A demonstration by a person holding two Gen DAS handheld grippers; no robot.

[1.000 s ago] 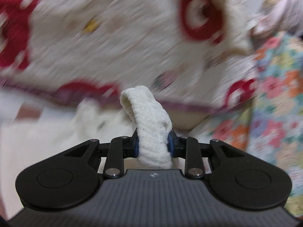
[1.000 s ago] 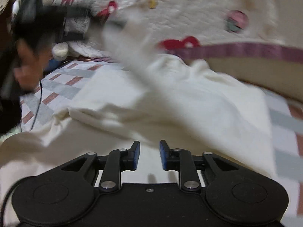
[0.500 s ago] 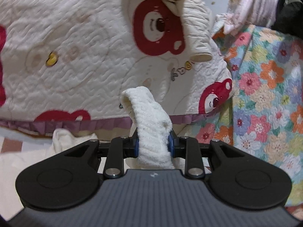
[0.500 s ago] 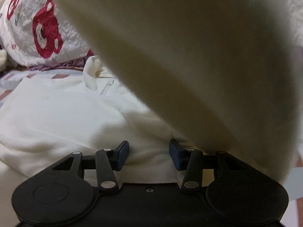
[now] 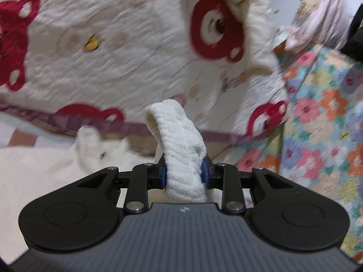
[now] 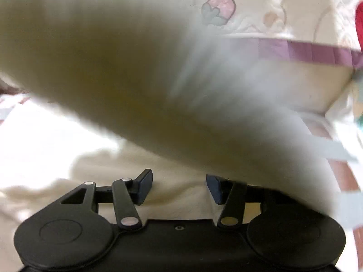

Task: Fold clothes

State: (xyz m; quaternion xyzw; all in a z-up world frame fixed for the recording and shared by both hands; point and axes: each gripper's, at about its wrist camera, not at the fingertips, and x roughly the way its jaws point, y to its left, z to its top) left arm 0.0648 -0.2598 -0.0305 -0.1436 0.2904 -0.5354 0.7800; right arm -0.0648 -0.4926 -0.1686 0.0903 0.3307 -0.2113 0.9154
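Note:
My left gripper (image 5: 184, 176) is shut on a ribbed cream cuff (image 5: 179, 145) that sticks up between its blue pads. The rest of the cream garment (image 5: 45, 165) lies flat on the bed at the lower left of the left wrist view. In the right wrist view a blurred cream sleeve (image 6: 136, 68) sweeps across most of the picture, close above my right gripper (image 6: 179, 187). That gripper's jaws are opening and nothing is pinched between them. The garment's body (image 6: 181, 176) lies just under them.
A cream quilt with red bears (image 5: 113, 56) and a purple trim (image 6: 306, 52) rises behind the garment. A floral bedcover (image 5: 324, 136) is at the right. A pink cloth bundle (image 5: 322, 29) lies at the upper right. Checked bedding (image 6: 340, 170) shows at the right edge.
The right gripper's jaws have spread wider and it tipped down over the garment; the cream sleeve now sweeps across its view. The left gripper keeps its hold on the cuff.

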